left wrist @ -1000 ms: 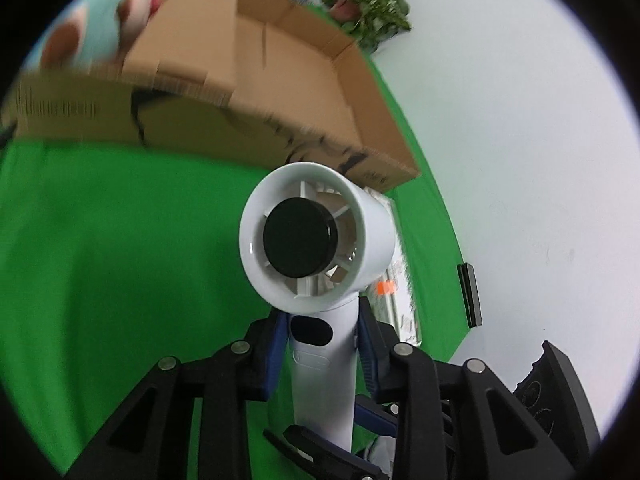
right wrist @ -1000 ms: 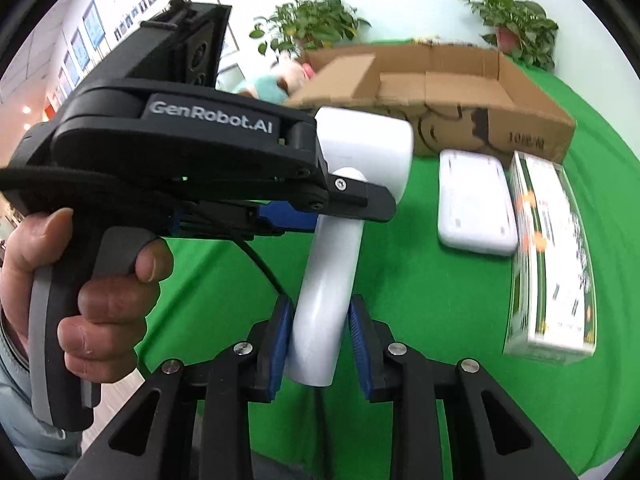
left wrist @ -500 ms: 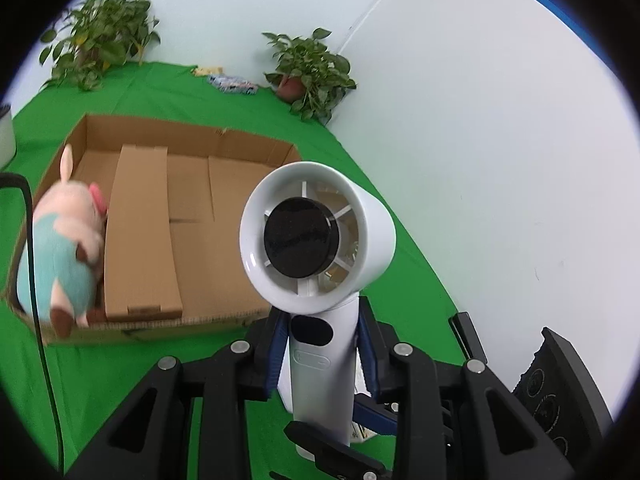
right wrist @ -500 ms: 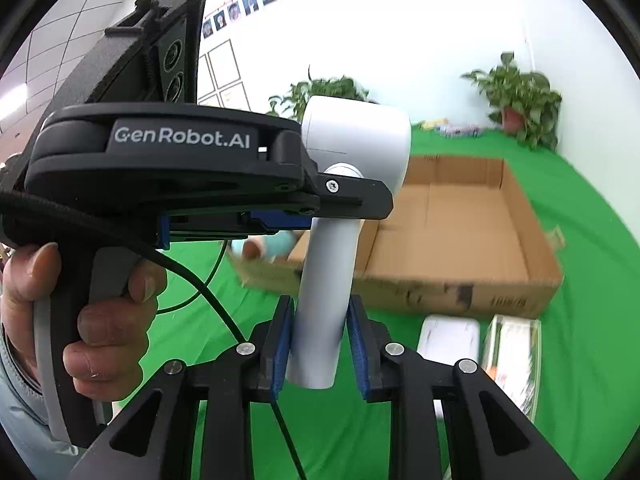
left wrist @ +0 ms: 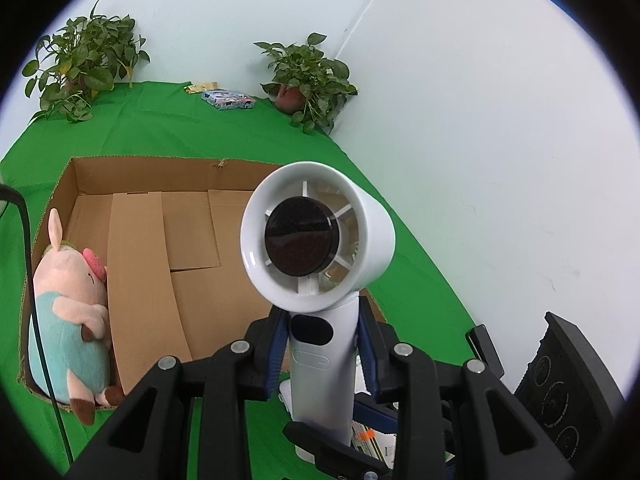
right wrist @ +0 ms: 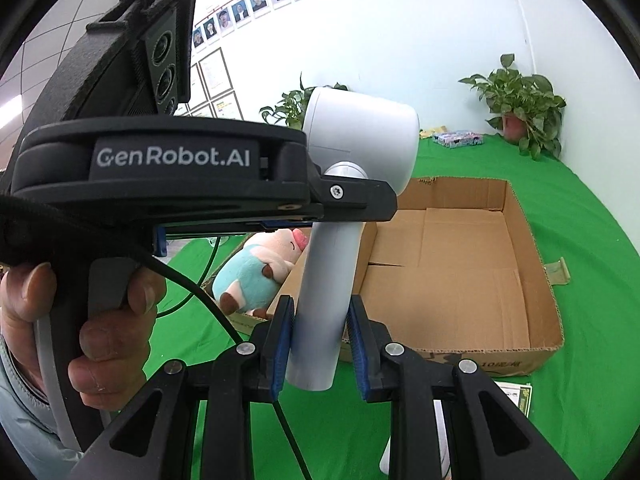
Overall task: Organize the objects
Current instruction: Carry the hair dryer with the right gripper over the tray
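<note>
A white handheld fan (left wrist: 316, 240) with a black hub is held in the air over the near edge of an open cardboard box (left wrist: 180, 240). My left gripper (left wrist: 322, 344) is shut on its handle just below the head. My right gripper (right wrist: 320, 340) grips the lower handle (right wrist: 324, 304) from the other side; its right pad shows a small gap. The left gripper's body (right wrist: 168, 168) crosses the right wrist view. A plush pig (left wrist: 68, 320) in a teal outfit lies at the box's left end; it also shows in the right wrist view (right wrist: 256, 276).
The table has a green cloth (left wrist: 180, 124). Two potted plants (left wrist: 312, 76) and a small patterned packet (left wrist: 228, 100) stand at the back. A white flat item and a printed carton (right wrist: 516, 396) lie in front of the box. A black cable (left wrist: 36, 312) hangs at left. White wall (left wrist: 500, 160) at right.
Both grippers lifted the fan higher and tilted down, so the box interior and pig now show from above. The right gripper's right pad now stands slightly off the handle.
</note>
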